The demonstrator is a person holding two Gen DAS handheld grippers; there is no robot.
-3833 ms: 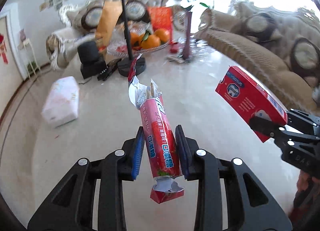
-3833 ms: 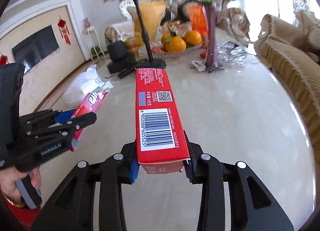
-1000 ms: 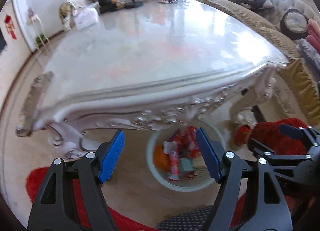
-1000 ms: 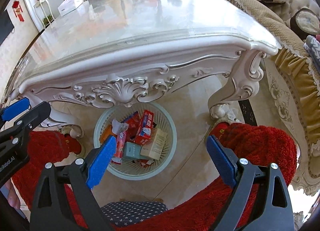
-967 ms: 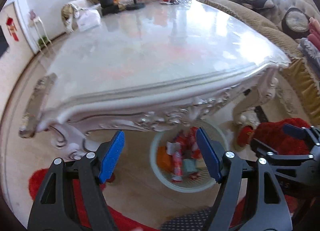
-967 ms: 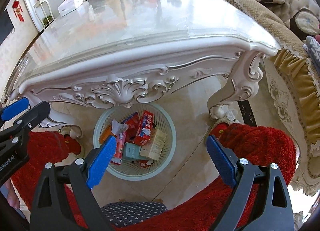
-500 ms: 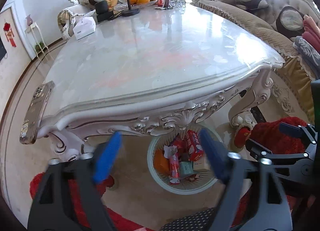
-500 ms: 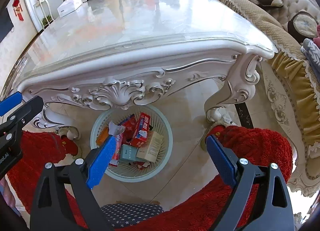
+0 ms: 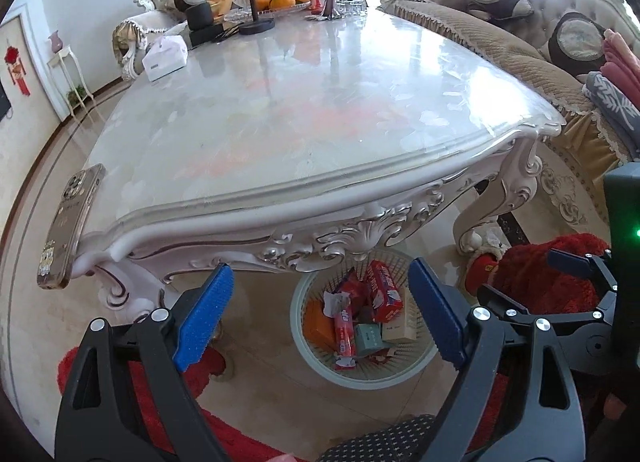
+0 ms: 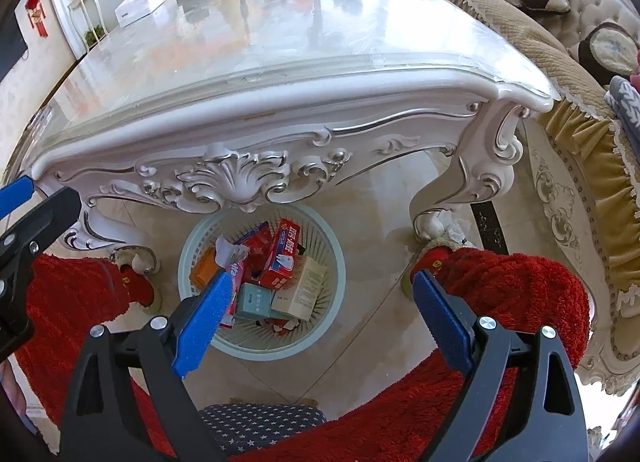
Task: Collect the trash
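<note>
Both pieces of trash have left the tongs since a few seconds ago: the red wrapper and the red box now lie in the basket on the floor under the table's near edge. The left gripper hangs above it with jaws spread wide and nothing between them; the right gripper is likewise spread and bare. In the basket, the box leans on a teal carton and a beige carton; its white lettering is too small to read. A phone lies at the table's near left corner, a tissue pack along the far left edge.
</note>
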